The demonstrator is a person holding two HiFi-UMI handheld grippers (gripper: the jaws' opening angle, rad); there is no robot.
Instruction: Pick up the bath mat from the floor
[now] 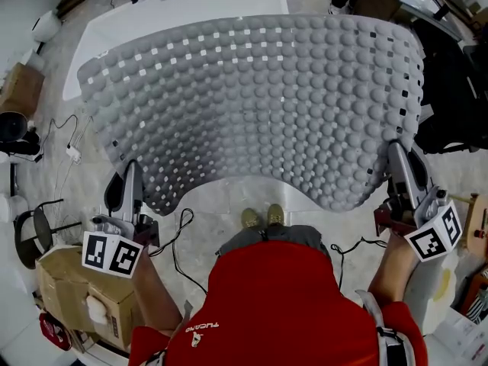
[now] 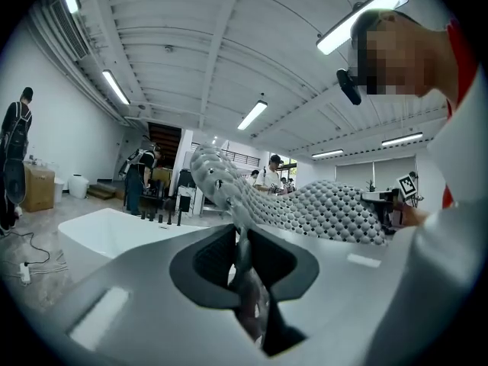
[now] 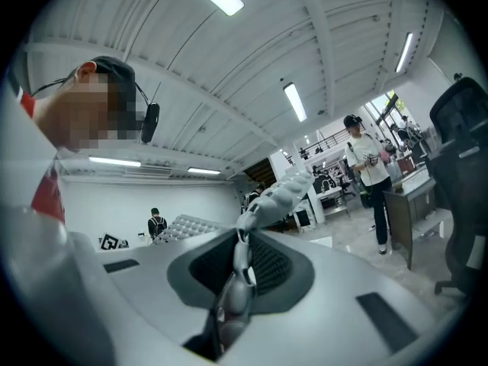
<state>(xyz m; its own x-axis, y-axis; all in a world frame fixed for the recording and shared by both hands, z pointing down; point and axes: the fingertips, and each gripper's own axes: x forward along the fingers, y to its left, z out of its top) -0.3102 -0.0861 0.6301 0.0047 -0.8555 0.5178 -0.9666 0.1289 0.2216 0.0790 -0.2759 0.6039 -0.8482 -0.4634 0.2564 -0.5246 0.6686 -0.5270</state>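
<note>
pretty bright and even, light comes from long ceiling tubes (image 2: 335, 36) that blow out white. soft shadows only. the bath mat (image 1: 259, 105) looks sharp in the head view; both gripper views are heavy fisheye, dark corners, blurry up close.

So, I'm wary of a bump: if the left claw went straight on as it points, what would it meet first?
The bath mat: the left claw is shut on its edge, and the mat stretches on ahead. What lies beyond is unclear.

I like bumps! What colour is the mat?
The bath mat is grey with round bumps; clearest in head view.
</note>
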